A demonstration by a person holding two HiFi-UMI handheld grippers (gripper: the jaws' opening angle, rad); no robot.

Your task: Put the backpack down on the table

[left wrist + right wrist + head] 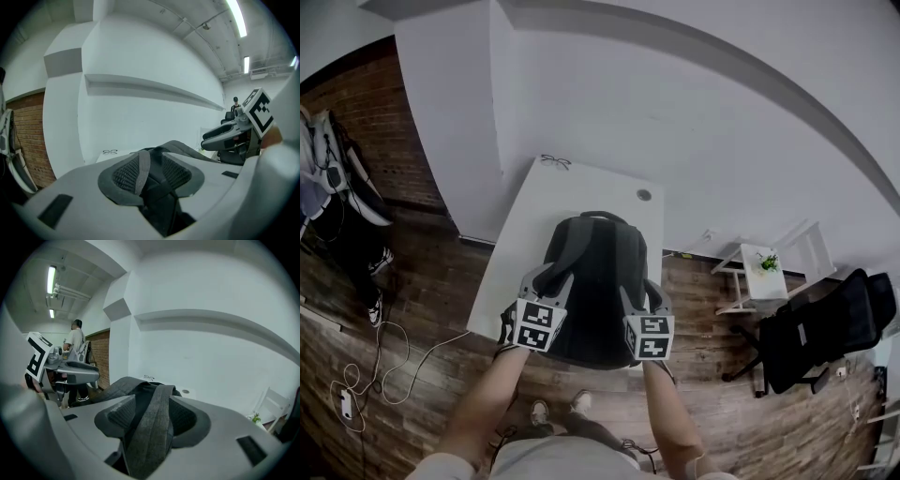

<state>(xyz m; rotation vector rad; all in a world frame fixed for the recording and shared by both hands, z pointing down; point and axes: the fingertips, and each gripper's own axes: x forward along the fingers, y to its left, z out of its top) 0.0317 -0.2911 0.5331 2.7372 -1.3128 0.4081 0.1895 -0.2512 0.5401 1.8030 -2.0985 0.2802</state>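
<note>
A dark grey backpack [595, 281] hangs over the near end of the white table [572, 192], held by its two shoulder straps. My left gripper [546, 278] grips at the pack's lower left. In the left gripper view it [152, 176] is shut on a grey-edged strap [143, 171], with black fabric filling the gap between the pads. My right gripper [639, 292] is at the lower right. Seen from its own camera, the right gripper [152, 420] is shut on a wide grey strap [152, 432]. The pack's underside is hidden.
Glasses [554, 161] and a round cable hole [644, 195] lie at the table's far end. To the right stand a black office chair [825, 328] and a small white stand with a plant [764, 272]. Cables [375, 356] trail on the floor at the left. A person [75, 343] stands by the brick wall.
</note>
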